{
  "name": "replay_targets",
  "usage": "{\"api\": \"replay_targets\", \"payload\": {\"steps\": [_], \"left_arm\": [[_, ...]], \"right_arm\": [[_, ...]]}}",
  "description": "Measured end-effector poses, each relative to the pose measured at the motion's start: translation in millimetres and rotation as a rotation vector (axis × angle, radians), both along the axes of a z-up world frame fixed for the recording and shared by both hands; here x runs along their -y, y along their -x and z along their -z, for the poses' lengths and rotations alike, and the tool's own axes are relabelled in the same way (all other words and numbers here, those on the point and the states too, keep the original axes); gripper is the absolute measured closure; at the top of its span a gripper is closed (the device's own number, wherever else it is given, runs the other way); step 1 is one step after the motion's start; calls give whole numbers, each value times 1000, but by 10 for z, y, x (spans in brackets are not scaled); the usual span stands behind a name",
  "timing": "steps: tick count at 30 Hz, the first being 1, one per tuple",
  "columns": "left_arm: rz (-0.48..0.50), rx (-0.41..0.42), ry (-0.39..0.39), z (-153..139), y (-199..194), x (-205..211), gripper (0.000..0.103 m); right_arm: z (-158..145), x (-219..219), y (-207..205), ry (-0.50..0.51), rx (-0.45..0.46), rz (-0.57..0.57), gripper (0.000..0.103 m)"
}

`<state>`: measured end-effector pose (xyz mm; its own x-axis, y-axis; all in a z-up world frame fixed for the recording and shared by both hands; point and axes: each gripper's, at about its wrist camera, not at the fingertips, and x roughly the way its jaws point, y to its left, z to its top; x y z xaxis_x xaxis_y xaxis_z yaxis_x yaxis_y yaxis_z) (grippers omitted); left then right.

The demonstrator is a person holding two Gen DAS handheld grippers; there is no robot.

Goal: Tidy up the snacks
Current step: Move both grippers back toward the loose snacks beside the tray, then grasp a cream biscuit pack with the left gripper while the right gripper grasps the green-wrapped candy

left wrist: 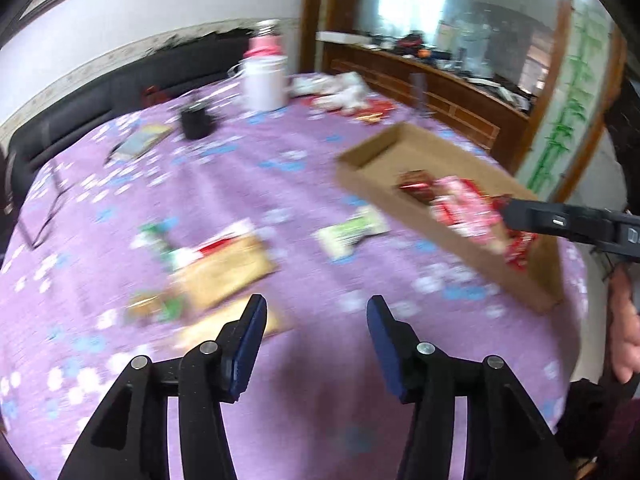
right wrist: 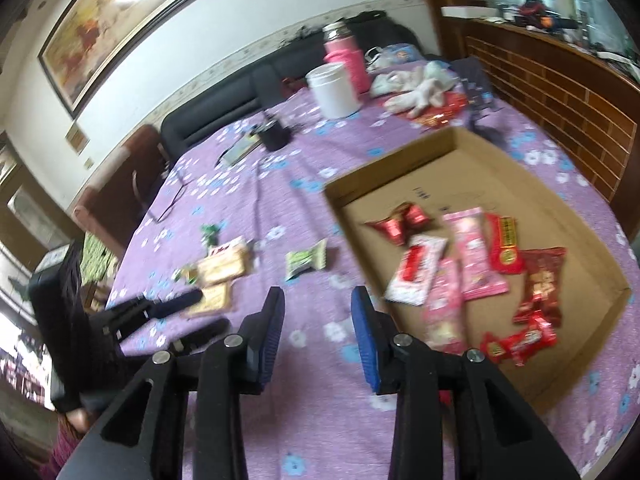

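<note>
Both tongs hang spread and empty over the purple-clothed counter (right wrist: 248,208): left tongs (left wrist: 316,308), right tongs (right wrist: 318,300). Red and pink snacks (right wrist: 472,264) lie in the cardboard tray (right wrist: 592,248); a green packet (right wrist: 306,264) and what look like tan packets (right wrist: 222,268) lie outside it.

One cardboard tray (right wrist: 472,148) holds about eight wrappers: roughly five red snack packets (right wrist: 538,284) and three pink ones (right wrist: 476,256). On the tabletop (right wrist: 248,208) outside it: one green-and-white packet (right wrist: 306,264), two tan packets (right wrist: 224,268), one white jar (right wrist: 334,90), one pink flask (right wrist: 350,62), one black cup (right wrist: 276,136)
</note>
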<state>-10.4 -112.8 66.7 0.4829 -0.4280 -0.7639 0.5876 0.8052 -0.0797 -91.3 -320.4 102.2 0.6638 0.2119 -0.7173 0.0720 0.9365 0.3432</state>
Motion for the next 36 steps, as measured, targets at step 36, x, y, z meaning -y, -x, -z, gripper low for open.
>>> {"api": "replay_targets", "payload": {"steps": [36], "left_arm": [[-46,-24,-109,485,-148,7,65]], "right_arm": [[684,-482,-1404,118,-198,-97,69]]}}
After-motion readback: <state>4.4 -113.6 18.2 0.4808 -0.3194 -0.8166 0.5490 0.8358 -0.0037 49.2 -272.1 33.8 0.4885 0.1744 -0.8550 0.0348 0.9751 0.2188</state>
